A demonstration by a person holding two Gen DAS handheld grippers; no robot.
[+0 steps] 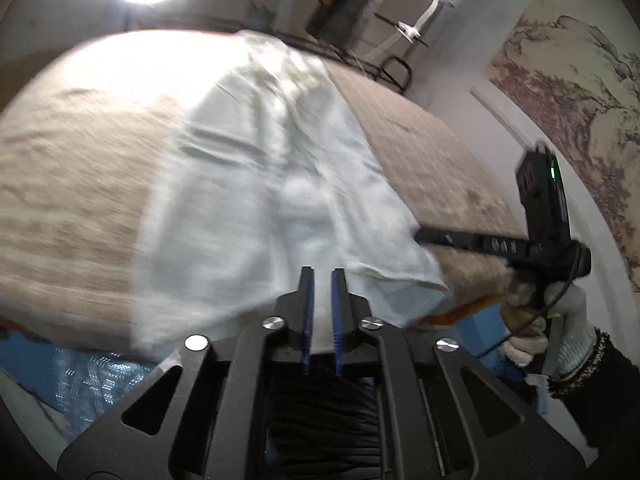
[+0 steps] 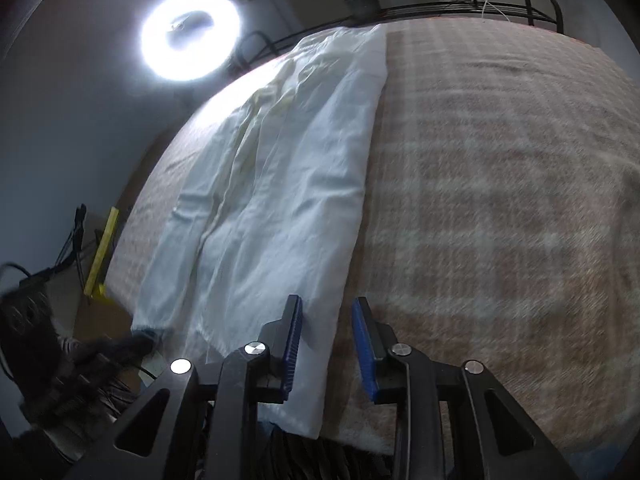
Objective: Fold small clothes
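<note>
One long white cotton garment (image 2: 280, 184) lies stretched lengthwise over a beige and pink checked blanket (image 2: 500, 200) that covers the bed, running from the near edge toward the far end, where yellowish markings show on the cloth. It sits on the left part of the bed as the right wrist camera sees it, with a straight fold line down its right side and soft creases along its length. The near hem hangs a little over the bed's edge.

The right gripper (image 2: 326, 334), black with blue pads, stands spread apart just above the garment's near right edge; its left finger is over the white cloth, its right finger over the bare blanket. From the left camera that same tool (image 1: 420, 236) touches the cloth's side edge with its tips, and a white-gloved hand (image 1: 552, 320) grips its handle.

The left gripper (image 1: 322, 280) hovers over the near hem with its blue pads nearly pressed together, only a narrow gap between them and nothing caught there. That view is blurred.

Beyond the bed, a bright ring light (image 2: 190, 36) glows against a grey wall, and a pale landscape painting (image 1: 568, 92) hangs at the right.
</note>
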